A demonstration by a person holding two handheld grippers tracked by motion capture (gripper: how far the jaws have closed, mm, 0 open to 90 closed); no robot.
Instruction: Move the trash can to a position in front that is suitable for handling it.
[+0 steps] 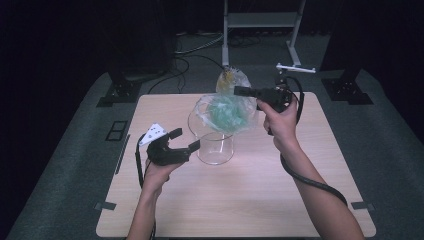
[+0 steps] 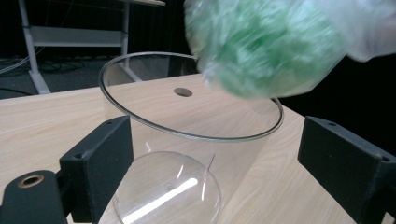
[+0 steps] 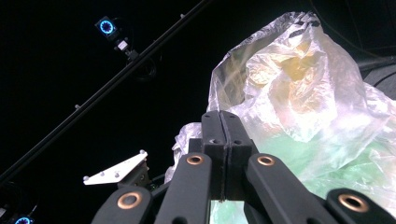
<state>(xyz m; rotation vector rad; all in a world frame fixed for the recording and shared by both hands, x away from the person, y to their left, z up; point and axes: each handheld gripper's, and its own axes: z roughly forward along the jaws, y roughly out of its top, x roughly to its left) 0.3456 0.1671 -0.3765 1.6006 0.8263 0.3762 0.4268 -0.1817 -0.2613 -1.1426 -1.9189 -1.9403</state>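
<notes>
Right gripper: your right gripper (image 1: 239, 90) is lifted above the far part of the table and lies about level, with its tip toward the left in the high view. In the right gripper view its two black jaws are pressed flat together, and the thin plastic of the bag is caught between them.

Bag: the clear plastic bag (image 1: 229, 107) hangs in the air from your right gripper. It has green stuff inside and something yellowish near its top (image 3: 299, 70). In the high view it is over the far rim of the jar; in the left gripper view the bag (image 2: 266, 44) is blurred and its low part is at the rim. I cannot tell if it touches the glass.

Left gripper: your left gripper (image 1: 184, 139) is low, at the near left side of the jar. Its jaws stand wide apart, and they hold nothing.

Jar: the glass jar (image 1: 215, 145) stands on the table with the open mouth up. In the left gripper view the jar (image 2: 154, 140) is between the two open jaws, its rim (image 2: 187, 135) above them. If the left jaw touches the glass, I cannot tell.

Table: the wooden table (image 1: 240, 200) carries the jar, and it has a small round hole (image 2: 182, 92) behind the jar.

Hands: your right hand (image 1: 281, 122) grips the handle from below, your left hand (image 1: 157, 172) is under its gripper.
</notes>
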